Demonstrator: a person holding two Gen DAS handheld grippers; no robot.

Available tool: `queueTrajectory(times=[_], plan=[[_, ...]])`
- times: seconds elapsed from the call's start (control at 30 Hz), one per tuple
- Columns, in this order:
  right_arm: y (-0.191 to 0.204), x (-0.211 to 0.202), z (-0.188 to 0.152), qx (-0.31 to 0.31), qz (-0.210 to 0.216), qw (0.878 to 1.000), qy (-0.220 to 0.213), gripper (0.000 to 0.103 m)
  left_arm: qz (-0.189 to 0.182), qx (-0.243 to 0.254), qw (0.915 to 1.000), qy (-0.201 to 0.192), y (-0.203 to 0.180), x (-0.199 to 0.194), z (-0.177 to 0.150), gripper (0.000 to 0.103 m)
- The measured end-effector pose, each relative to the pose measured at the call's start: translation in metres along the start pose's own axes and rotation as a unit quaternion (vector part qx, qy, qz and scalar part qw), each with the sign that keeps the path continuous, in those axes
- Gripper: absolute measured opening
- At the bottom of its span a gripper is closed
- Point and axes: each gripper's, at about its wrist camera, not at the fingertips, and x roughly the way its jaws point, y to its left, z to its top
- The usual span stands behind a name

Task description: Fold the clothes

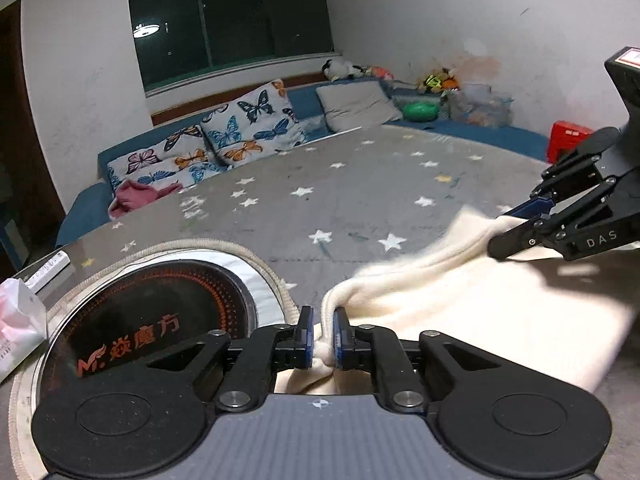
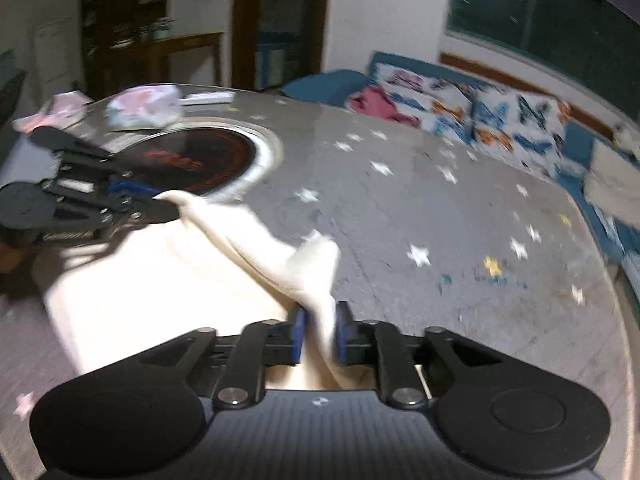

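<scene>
On the starred surface [image 1: 360,184], at 3 o'clock from the round burner [image 1: 160,312], your left gripper [image 1: 323,336] and right gripper [image 2: 320,334] each pinch the cream garment [image 1: 480,304] tight.

The round black cooktop [image 1: 148,316] set into the table is showing orange lettering on its glass: a winged "M" logo followed by the Chinese characters "焱魔方", sitting on the side of the disc nearest the left wrist camera. In the right wrist view the same cooktop [image 2: 192,160] is carrying red marks that are too blurred to read. Well to the right of the cooktop, the right gripper [image 1: 516,226] is displaying the white letters "DAS" on its black finger link. Above that gripper, a red and white label on its housing is appearing too small to read. Print on the tissue pack [image 1: 18,320] just left of the cooktop is staying illegible.
</scene>
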Motion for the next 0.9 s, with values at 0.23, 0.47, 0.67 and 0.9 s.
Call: queueTrajectory(times=[0.23,0.47,0.67,0.9], plan=[[-0.02,-0.018,-0.002,0.064,-0.013,0.998,-0.024,0.03,0.004,-0.028,0.9995,-0.013,0.0,-0.017,0.01,0.025],[-0.003,-0.011,0.018,0.06,0.025,0.998,-0.027,0.025,-0.048,-0.036,0.9981,-0.017,-0.02,-0.013,0.027,0.024],[0.004,0.017,0.017,0.061,0.011,0.998,0.006,0.021,-0.032,-0.062,0.9973,0.022,-0.02,0.021,0.026,0.026],[0.011,-0.004,0.013,0.053,0.003,0.998,-0.016,0.021,-0.03,-0.094,0.9951,0.011,-0.016,0.0,0.027,0.025]])
